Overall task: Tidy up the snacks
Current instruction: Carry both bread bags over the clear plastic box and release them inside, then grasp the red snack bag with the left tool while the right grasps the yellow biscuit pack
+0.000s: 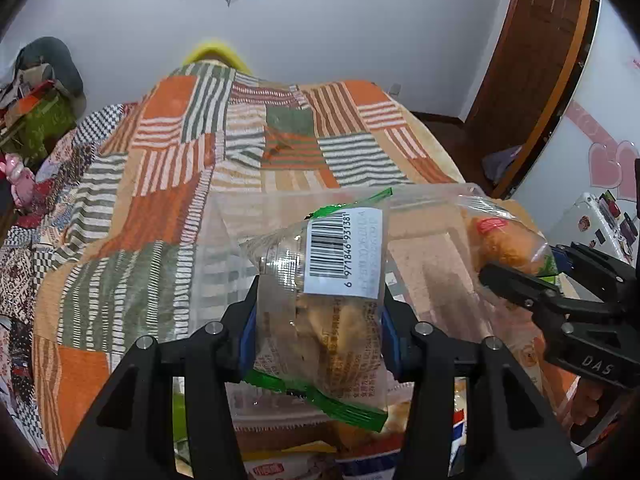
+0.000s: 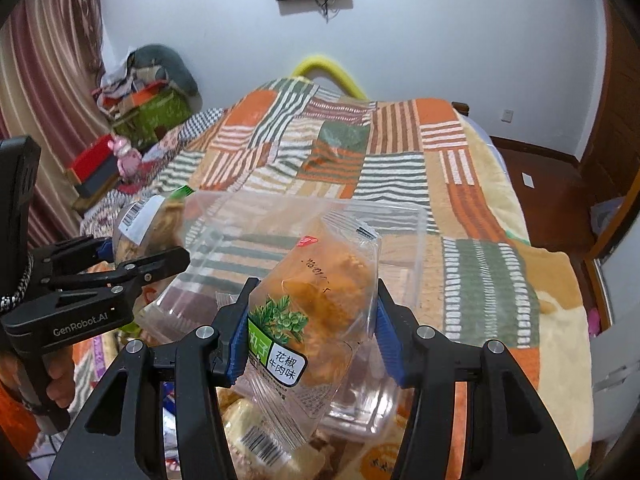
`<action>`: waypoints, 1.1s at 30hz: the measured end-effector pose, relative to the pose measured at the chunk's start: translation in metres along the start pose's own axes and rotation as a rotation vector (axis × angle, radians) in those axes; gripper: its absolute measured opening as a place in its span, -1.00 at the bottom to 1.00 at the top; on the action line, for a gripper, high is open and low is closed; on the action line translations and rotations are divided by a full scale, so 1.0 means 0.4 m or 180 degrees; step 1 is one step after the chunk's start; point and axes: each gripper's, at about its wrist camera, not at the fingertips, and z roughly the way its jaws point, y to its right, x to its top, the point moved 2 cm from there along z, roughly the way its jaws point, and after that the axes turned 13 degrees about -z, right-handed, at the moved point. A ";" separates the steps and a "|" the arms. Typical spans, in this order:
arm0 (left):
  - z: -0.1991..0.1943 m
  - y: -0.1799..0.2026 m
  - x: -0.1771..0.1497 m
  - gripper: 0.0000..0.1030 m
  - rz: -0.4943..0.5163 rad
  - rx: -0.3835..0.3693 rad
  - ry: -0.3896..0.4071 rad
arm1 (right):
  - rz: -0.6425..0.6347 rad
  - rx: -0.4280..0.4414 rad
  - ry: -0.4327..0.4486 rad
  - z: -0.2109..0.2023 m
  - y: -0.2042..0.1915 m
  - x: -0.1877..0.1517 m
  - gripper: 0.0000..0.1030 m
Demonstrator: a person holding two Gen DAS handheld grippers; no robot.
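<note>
Left gripper [image 1: 320, 320] clamps a clear snack packet [image 1: 320, 312] with barcode label above a transparent box [image 1: 420, 216] on a patchwork blanket [image 1: 180, 168].

Glossy clear plastic snack packets [image 1: 320, 320] — woven cloth bedspread [image 1: 160, 200].

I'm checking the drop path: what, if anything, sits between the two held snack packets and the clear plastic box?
Nothing visible does. The left hand-held gripper holds the barcode packet and the right hand-held gripper the orange snack packet right at the clear box, whose top looks open.
</note>
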 end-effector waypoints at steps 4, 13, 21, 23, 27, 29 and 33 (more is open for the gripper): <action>0.030 0.001 -0.003 -0.04 0.0053 0.0031 -0.0082 | -0.0004 0.0011 -0.0143 0.031 0.004 -0.003 -0.02; 0.024 0.007 -0.001 0.24 0.0074 0.0079 -0.0059 | -0.0039 0.0009 -0.0249 0.030 0.002 -0.008 0.21; -0.094 -0.003 0.000 0.31 0.0080 0.0081 0.0192 | 0.0060 -0.0021 -0.0033 -0.057 0.029 -0.007 0.25; -0.129 -0.005 -0.013 0.35 0.0127 0.0114 0.0258 | 0.0095 -0.0033 0.0028 -0.085 0.034 -0.008 0.26; -0.190 -0.017 -0.052 0.42 0.0206 0.0209 0.0360 | 0.0147 -0.0101 0.0103 -0.136 0.045 -0.027 0.27; -0.213 -0.028 -0.076 0.48 0.0215 0.0249 0.0376 | 0.0153 -0.0162 0.0116 -0.155 0.048 -0.043 0.28; -0.244 -0.058 -0.132 0.56 0.0176 0.0327 0.0328 | 0.0179 -0.0201 0.0082 -0.180 0.055 -0.079 0.31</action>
